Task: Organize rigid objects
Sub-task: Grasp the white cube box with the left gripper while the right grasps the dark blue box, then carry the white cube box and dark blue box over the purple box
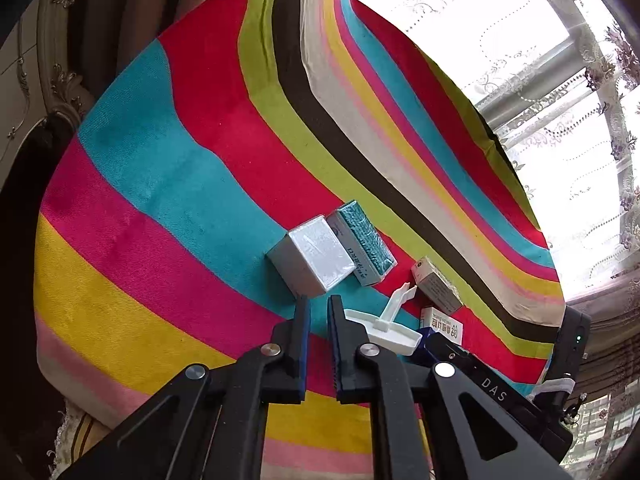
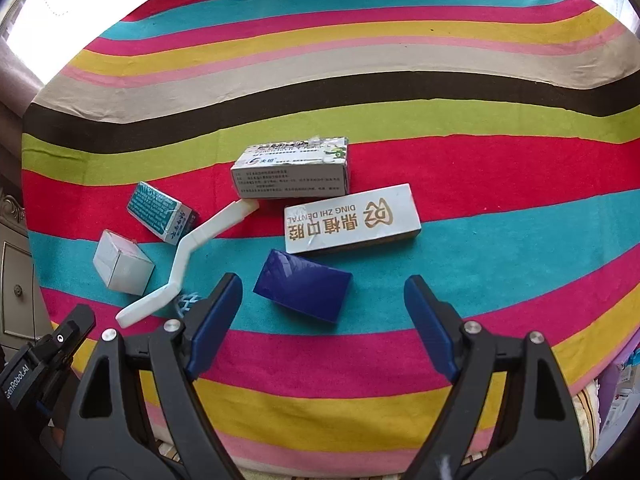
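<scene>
Several small boxes lie on a striped cloth (image 2: 320,40). In the right wrist view my right gripper (image 2: 322,286) is open, its jaws either side of a dark blue box (image 2: 304,290). Beyond lie a white Ding Zhi Dental box (image 2: 352,220), a grey medicine box (image 2: 292,168), a teal box (image 2: 160,212), a white cube box (image 2: 120,264) and a bent white plastic piece (image 2: 188,252). In the left wrist view my left gripper (image 1: 319,300) is nearly shut and empty, just short of the white cube box (image 1: 316,256) and teal box (image 1: 364,244).
The white plastic piece (image 1: 388,320) lies just right of my left fingers. The right gripper's body (image 1: 500,396) fills the lower right of the left wrist view. A lace curtain and window (image 1: 560,80) lie beyond the cloth's far edge; carved furniture (image 1: 36,80) stands at left.
</scene>
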Demonstrator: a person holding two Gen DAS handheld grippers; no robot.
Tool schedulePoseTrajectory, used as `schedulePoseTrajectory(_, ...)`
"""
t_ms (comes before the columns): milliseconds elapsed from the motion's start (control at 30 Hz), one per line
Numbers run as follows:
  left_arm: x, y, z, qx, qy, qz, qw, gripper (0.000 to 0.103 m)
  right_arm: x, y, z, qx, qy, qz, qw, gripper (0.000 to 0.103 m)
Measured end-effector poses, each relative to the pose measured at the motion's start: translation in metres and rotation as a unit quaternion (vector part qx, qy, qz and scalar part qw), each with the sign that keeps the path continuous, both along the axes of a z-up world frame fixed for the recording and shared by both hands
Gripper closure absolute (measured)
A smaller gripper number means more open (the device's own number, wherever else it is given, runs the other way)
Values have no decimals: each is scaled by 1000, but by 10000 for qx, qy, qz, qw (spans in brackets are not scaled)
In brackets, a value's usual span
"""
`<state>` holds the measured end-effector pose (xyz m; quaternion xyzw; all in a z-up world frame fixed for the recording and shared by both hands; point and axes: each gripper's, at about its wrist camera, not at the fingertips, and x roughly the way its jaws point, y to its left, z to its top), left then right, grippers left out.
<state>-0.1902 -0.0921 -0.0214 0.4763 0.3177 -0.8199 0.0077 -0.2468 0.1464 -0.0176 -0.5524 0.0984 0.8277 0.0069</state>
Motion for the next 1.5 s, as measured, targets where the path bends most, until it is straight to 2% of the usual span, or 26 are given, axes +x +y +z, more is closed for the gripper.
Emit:
schedulePoseTrajectory(33,-6,0,-1,41,-63,49,10000,67,-2,-2,0,27,6,13,10000,18)
schedulePoseTrajectory(67,-11,-1,-2,54,-107,76,9999,48,-3,-4,-1,51,20,39,10000,18)
schedulePoseTrajectory(100,-16,-3,-4,7,-156,118,9998,38,-5,-6,-2,71,36,68,9999,18)
schedulePoseTrajectory(133,-20,-4,-7,-23,-236,189,9995,37,-6,-7,-2,87,45,87,9999,18)
schedulePoseTrajectory(233,-34,-9,-15,199,-434,330,9983,37,-8,-7,-7,171,36,77,9998,18)
schedulePoseTrajectory(300,-44,-7,-19,198,-586,387,9973,37,-8,-8,-11,232,-1,89,9997,22)
schedulePoseTrajectory(433,-63,5,-27,25,-714,223,9972,38,-9,-12,-14,392,31,233,9990,40)
schedulePoseTrajectory(467,-66,8,-29,-70,-721,158,9972,48,-9,-11,-14,379,34,269,9989,43)
schedulePoseTrajectory(500,-66,10,-30,-119,-681,106,9976,52,-8,-10,-14,350,34,309,9989,43)
schedulePoseTrajectory(667,-52,9,-26,-114,-459,47,9989,61,1,-8,-16,325,94,438,9985,43)
schedulePoseTrajectory(833,-30,-5,-22,143,-277,188,9993,63,16,-4,-10,261,181,507,9982,43)
schedulePoseTrajectory(1033,5,-13,0,91,113,315,9994,63,38,-3,1,409,454,524,9968,43)
schedulePoseTrajectory(1300,37,32,34,-108,700,-30,9975,63,74,0,31,581,1014,649,9910,43)
schedulePoseTrajectory(1500,65,56,42,-117,819,-379,9958,63,105,14,46,527,1245,682,9885,43)
